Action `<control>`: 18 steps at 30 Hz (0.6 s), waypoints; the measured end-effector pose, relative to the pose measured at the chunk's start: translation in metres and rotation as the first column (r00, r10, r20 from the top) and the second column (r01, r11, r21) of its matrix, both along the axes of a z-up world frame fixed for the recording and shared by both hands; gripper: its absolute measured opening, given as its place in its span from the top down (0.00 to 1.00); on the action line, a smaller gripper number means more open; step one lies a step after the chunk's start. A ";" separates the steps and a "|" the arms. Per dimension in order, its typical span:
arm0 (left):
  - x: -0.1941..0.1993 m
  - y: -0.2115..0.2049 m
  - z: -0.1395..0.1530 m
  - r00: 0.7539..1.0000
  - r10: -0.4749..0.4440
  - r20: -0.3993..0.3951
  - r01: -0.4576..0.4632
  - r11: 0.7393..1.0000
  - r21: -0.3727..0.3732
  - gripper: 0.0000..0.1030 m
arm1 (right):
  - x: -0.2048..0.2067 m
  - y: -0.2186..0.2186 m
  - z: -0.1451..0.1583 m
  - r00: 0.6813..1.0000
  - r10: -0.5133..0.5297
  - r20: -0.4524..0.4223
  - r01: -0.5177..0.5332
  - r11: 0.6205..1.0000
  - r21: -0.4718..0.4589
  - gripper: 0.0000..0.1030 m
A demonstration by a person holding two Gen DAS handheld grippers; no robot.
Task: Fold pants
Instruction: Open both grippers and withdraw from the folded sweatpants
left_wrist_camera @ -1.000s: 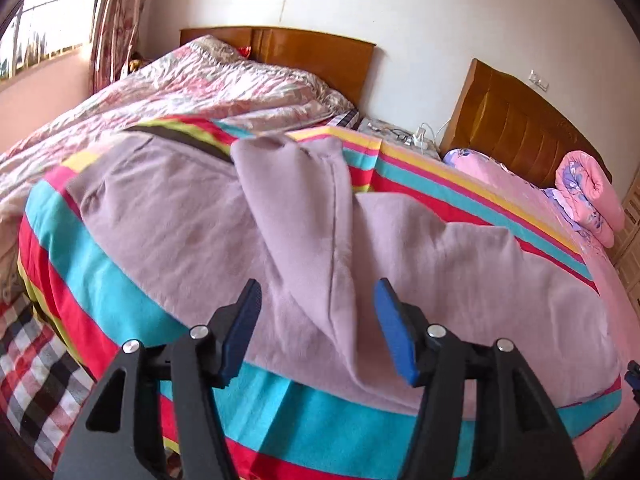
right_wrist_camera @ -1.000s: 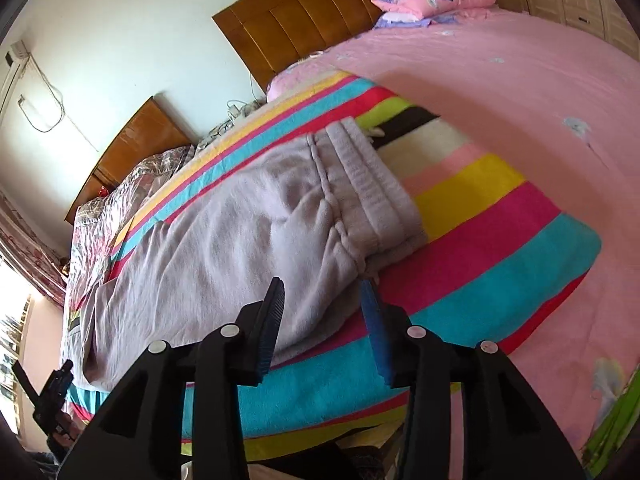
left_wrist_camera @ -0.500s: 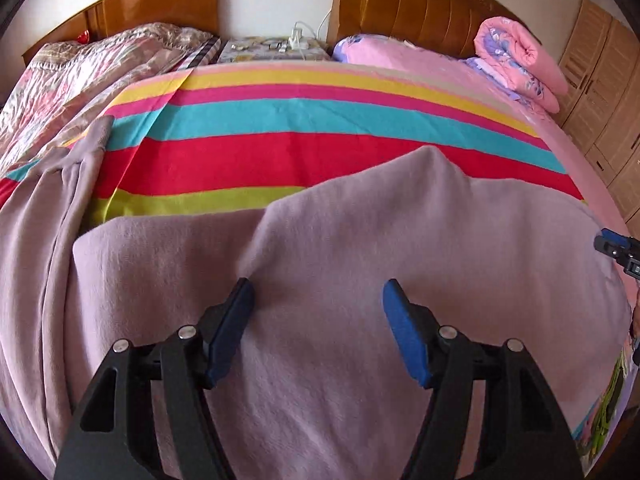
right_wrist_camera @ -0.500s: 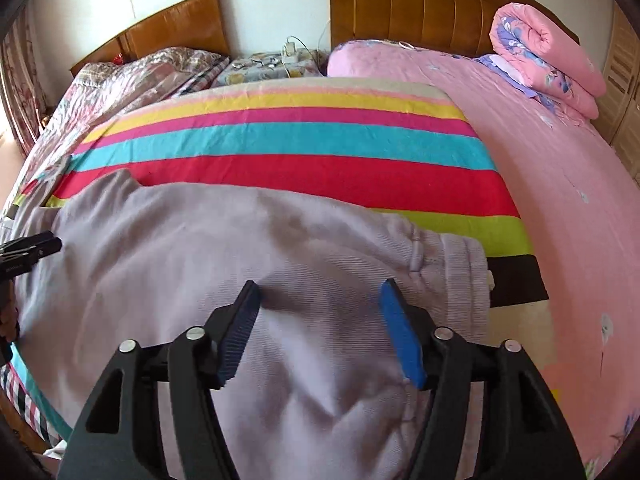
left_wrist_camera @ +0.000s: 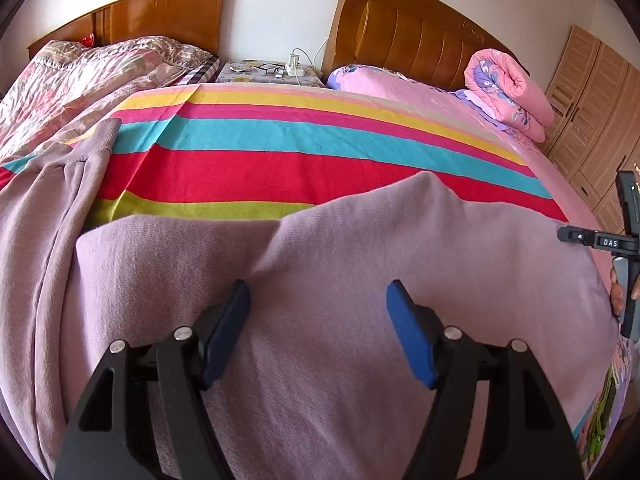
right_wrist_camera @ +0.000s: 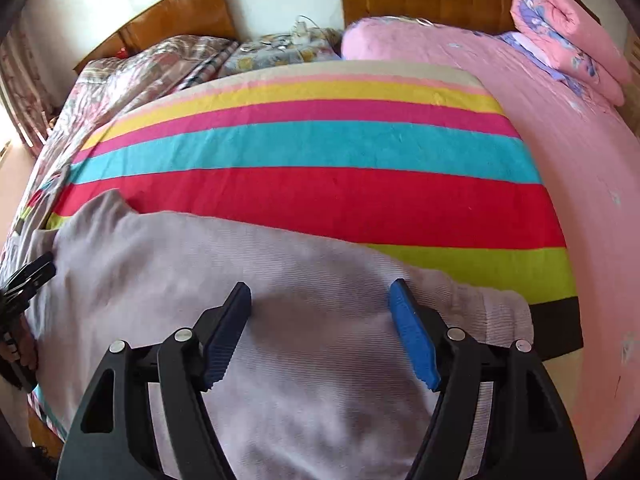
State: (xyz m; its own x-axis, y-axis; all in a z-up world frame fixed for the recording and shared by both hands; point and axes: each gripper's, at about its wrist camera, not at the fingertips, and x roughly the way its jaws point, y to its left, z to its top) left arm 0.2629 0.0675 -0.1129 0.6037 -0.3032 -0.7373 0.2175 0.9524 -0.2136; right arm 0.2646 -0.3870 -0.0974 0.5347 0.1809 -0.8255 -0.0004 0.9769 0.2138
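Left wrist view: left gripper (left_wrist_camera: 318, 300) jaws wide apart, holding nothing, over lilac pants (left_wrist_camera: 360, 280) filling the lower frame on a striped blanket (left_wrist_camera: 300, 160). Two wooden headboards (left_wrist_camera: 408, 36) at top, nightstand (left_wrist_camera: 268, 72) between them, wardrobe (left_wrist_camera: 592, 100) at right.

Right wrist view: right gripper (right_wrist_camera: 320, 304) equally wide open and empty, above the pants (right_wrist_camera: 300, 280) in the lower half. Pink bed (right_wrist_camera: 580, 160) at right, rolled quilt (right_wrist_camera: 568, 28) upper right.
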 end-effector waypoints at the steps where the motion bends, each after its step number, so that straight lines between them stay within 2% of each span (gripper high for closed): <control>1: -0.001 0.003 0.000 1.000 0.008 0.003 -0.008 1.000 -0.018 0.31 | -0.004 -0.005 0.002 1.000 -0.029 0.012 0.029 0.999 0.021 0.35; 4: -0.001 0.009 0.001 1.000 0.021 0.002 -0.020 0.998 -0.060 0.30 | -0.018 0.005 0.013 0.990 -0.119 0.075 0.124 0.989 -0.074 0.34; 5: 0.000 0.008 0.001 1.000 0.021 0.001 -0.021 0.998 -0.058 0.30 | -0.019 0.014 0.017 0.992 -0.091 0.088 0.096 0.994 -0.055 0.33; 7: -0.002 0.005 0.003 1.000 0.028 0.010 -0.027 0.999 -0.034 0.29 | -0.022 0.044 0.019 0.994 0.032 0.102 -0.033 0.999 0.005 0.30; 9: -0.007 0.004 0.010 0.999 0.049 0.023 -0.049 0.999 -0.003 0.27 | -0.017 0.073 0.013 0.992 0.108 0.059 -0.106 0.993 -0.043 0.26; 11: -0.019 0.014 0.028 0.996 0.065 0.056 -0.063 0.997 -0.034 0.24 | -0.010 0.090 0.004 0.996 0.093 -0.006 -0.092 0.986 -0.142 0.26; 12: -0.027 0.021 0.039 0.994 0.069 0.080 -0.065 0.997 -0.051 0.19 | -0.009 0.095 0.004 0.997 0.073 -0.014 -0.074 0.984 -0.160 0.26; 14: -0.048 0.046 0.063 0.985 0.088 0.149 -0.081 0.995 -0.049 0.12 | -0.013 0.108 0.023 0.996 0.065 0.053 -0.058 0.989 -0.135 0.26; 15: -0.060 0.064 0.073 0.974 0.123 0.188 -0.120 0.992 -0.028 0.08 | -0.015 0.118 0.034 0.992 0.085 0.094 -0.074 0.991 -0.115 0.26; 16: -0.071 0.086 0.079 0.960 0.174 0.219 -0.174 0.985 -0.018 0.04 | -0.017 0.131 0.046 0.985 0.110 0.130 -0.097 0.990 -0.099 0.26; 18: -0.089 0.146 0.082 0.926 0.309 0.218 -0.308 0.951 -0.039 0.03 | -0.017 0.172 0.068 0.956 0.214 0.198 -0.209 0.977 -0.050 0.26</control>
State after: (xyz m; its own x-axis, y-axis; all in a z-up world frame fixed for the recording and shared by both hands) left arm 0.1743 0.2131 -0.0309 0.8138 -0.0786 -0.5758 -0.0454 0.9792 -0.1978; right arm 0.2472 -0.2148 -0.0294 0.6424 0.2861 -0.7109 -0.2478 0.9554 0.1606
